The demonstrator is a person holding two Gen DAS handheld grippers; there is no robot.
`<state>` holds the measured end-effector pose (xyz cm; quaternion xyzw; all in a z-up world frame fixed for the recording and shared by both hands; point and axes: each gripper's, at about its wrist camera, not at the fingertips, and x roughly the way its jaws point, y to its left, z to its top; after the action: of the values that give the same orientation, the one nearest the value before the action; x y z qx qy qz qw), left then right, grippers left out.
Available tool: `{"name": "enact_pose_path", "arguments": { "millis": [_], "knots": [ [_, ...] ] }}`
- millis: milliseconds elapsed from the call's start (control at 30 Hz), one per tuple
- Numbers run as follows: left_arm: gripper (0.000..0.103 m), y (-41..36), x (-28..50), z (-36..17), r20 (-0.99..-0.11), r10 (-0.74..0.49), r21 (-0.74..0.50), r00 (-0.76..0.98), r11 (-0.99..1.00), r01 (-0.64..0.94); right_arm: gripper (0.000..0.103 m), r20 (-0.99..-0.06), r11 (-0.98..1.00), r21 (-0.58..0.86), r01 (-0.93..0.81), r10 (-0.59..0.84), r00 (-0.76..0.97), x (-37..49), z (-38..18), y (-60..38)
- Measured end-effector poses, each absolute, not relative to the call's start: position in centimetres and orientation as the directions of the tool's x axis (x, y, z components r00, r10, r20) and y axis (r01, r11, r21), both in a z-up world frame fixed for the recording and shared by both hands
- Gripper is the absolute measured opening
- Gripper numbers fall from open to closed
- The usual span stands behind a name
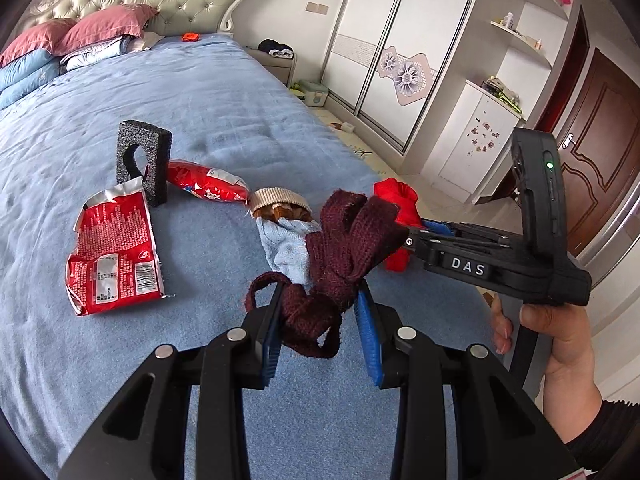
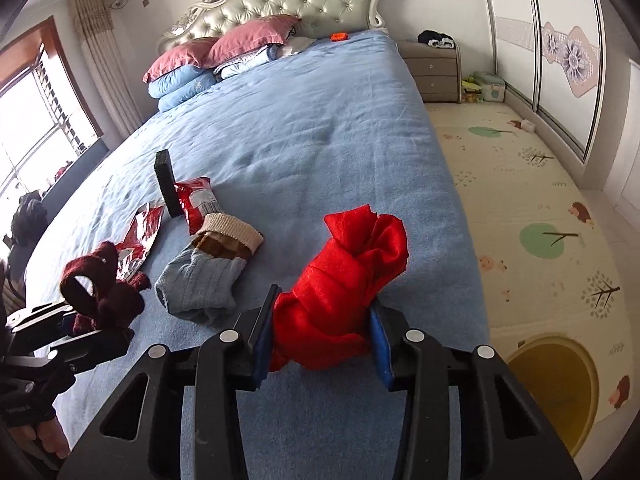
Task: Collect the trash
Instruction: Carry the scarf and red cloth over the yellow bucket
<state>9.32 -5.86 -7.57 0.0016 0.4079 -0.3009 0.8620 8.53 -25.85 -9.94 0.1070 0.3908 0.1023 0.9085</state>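
Observation:
On the blue bedspread [image 1: 224, 112] lie a flattened red snack wrapper [image 1: 114, 252], a red snack packet [image 1: 206, 182], a black foam block [image 1: 144, 160] and a pale blue sock with a beige cuff [image 1: 288, 248]. My left gripper [image 1: 320, 320] is shut on a dark maroon knitted piece [image 1: 344, 240]. In the right wrist view, my right gripper [image 2: 320, 340] is shut on a bunched red cloth [image 2: 344, 276], its blue pads pressing both sides. The same wrapper [image 2: 140, 232], packet [image 2: 198, 200], foam block [image 2: 166, 184] and sock [image 2: 204, 284] lie to its left.
A yellow round bin [image 2: 560, 384] stands on the patterned floor mat [image 2: 532, 200] to the right of the bed. Pillows and folded quilts [image 2: 188, 76] are stacked by the headboard. A nightstand [image 2: 432, 72] and sliding wardrobes [image 1: 400, 52] stand beyond the bed.

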Motion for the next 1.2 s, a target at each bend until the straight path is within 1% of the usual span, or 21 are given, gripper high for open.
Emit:
{"name": "enact_pose_path", "arguments": {
  "millis": [100, 200, 500, 733, 1067, 1200],
  "knots": [
    [0.035, -6.3, 9.0, -7.4, -0.709, -0.512, -0.241, 0.485, 0.822, 0.515, 0.039, -0.661, 0.972, 0.207, -0.115, 0.225, 0.716, 6.6, -8.7, -25.8],
    [0.035, -7.0, 8.5, -7.1, -0.712, -0.512, -0.242, 0.481, 0.822, 0.516, 0.039, -0.642, 0.974, 0.187, -0.127, 0.219, 0.735, 4.7, -8.0, -26.2],
    [0.035, -11.8, 6.5, -6.9, -0.728, -0.519, -0.228, 0.448, 0.8, 0.556, 0.039, -0.62, 0.969, 0.234, -0.085, 0.216, 0.754, 0.2, -7.9, -30.6],
    [0.035, -17.7, 5.2, -7.7, -0.755, -0.522, -0.218, 0.396, 0.77, 0.599, 0.039, -0.593, 0.955, 0.295, -0.026, 0.205, 0.779, -3.6, -8.4, -36.1],
    [0.035, -27.3, 3.7, -10.2, -0.791, -0.543, -0.243, 0.281, 0.701, 0.67, 0.039, -0.545, 0.933, 0.346, 0.098, 0.115, 0.83, -9.8, -9.6, -43.9],
    [0.035, -30.9, 3.1, -11.2, -0.807, -0.541, -0.244, 0.237, 0.671, 0.7, 0.04, -0.56, 0.928, 0.34, 0.152, 0.069, 0.826, -11.4, -10.4, -46.5]
  ]
}}
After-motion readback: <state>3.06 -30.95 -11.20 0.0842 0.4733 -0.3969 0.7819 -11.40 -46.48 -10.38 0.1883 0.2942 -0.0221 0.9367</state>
